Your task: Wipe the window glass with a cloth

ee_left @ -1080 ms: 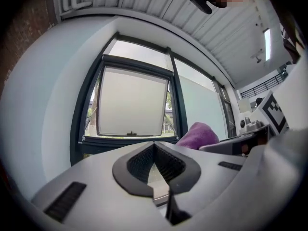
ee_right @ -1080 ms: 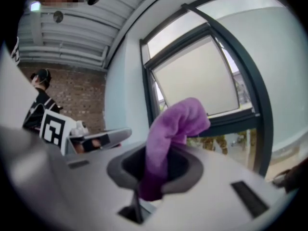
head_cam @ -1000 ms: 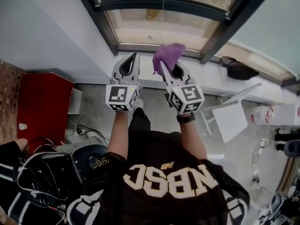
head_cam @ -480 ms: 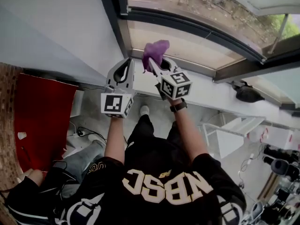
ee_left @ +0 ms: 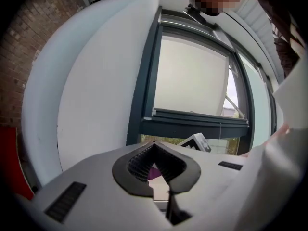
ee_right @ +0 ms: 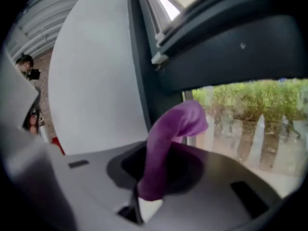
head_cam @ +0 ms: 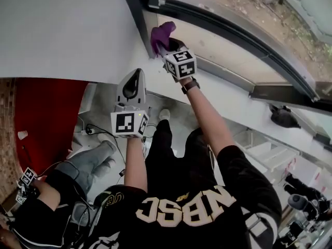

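Two tongs, one cloth, one person working. The right tongs (head_cam: 163,45) are raised high on an outstretched arm and clamped on the single purple cloth (head_cam: 161,32), which is bunched and sticks out past the tips. The cloth sits at the lower left corner of the window glass (head_cam: 233,38), right beside the dark window frame (head_cam: 139,14); I cannot tell whether it actually touches the pane. In the right gripper view the cloth curls up from between the jaws towards the frame, with green bushes seen outside through the glass. The left tongs (head_cam: 133,75) hang lower and nearer the body, well apart from the cloth, pointing at the white wall (head_cam: 62,30). Their jaws are together with nothing gripped; the purple seen through them is the cloth farther off. Two marker cubes show, one per tongs. The person wears a black jersey (head_cam: 187,211) and a wrist watch (head_cam: 190,85) on the right arm. A red panel (head_cam: 44,118) stands at lower left.
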Motion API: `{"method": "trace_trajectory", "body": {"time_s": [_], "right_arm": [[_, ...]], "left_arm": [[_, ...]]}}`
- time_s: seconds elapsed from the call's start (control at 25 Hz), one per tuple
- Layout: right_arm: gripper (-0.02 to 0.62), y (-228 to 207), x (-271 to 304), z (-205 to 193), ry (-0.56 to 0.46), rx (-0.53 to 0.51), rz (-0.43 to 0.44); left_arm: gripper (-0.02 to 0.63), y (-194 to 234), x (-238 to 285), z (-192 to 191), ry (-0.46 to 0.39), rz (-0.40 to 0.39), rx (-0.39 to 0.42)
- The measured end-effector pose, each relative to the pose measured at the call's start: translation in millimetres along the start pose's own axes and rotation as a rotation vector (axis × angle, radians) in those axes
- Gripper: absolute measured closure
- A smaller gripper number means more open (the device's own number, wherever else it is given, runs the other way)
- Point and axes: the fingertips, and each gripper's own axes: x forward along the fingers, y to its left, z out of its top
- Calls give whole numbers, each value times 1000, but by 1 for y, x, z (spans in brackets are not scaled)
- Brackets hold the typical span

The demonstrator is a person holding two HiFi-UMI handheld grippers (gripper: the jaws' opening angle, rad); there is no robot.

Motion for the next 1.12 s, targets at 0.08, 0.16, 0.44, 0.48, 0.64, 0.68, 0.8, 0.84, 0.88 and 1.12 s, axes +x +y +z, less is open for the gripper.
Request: {"method": "trace_trajectory", "body": {"time_s": [0.08, 0.16, 0.44, 0.48, 0.64, 0.68, 0.8, 0.84, 0.88, 1.12], "right_arm": [[519, -13, 29, 3, -16, -22, -9], [519, -24, 49, 10, -43, -44, -24], [520, -64, 62, 36, -214, 49, -78], [520, -69, 54, 36, -241, 64, -91], [520, -106, -6, 27, -331, 158, -192], [520, -121, -28, 21, -346, 197, -235], [520, -164, -95, -1, -382, 301, -334], [520, -179, -119, -10, -388, 326, -363], [520, -196, -144, -20, -393, 347, -398], [520, -295, -304, -69, -441, 445, -640]], "left_arm": [[588, 11, 1, -4, 1, 30, -26], [588, 12, 5, -7, 10, 34, -8], [588, 6, 5, -29, 72, 40, 19], [588, 3, 6, -33, 83, 40, 25], [588, -23, 19, -50, 122, 1, 24], [588, -33, 26, -54, 128, -20, 17], [588, -71, 45, -67, 146, -79, 1], [588, -87, 52, -73, 154, -101, -2], [588, -105, 60, -79, 163, -127, -5], [588, -209, 94, -110, 230, -282, -5]]}}
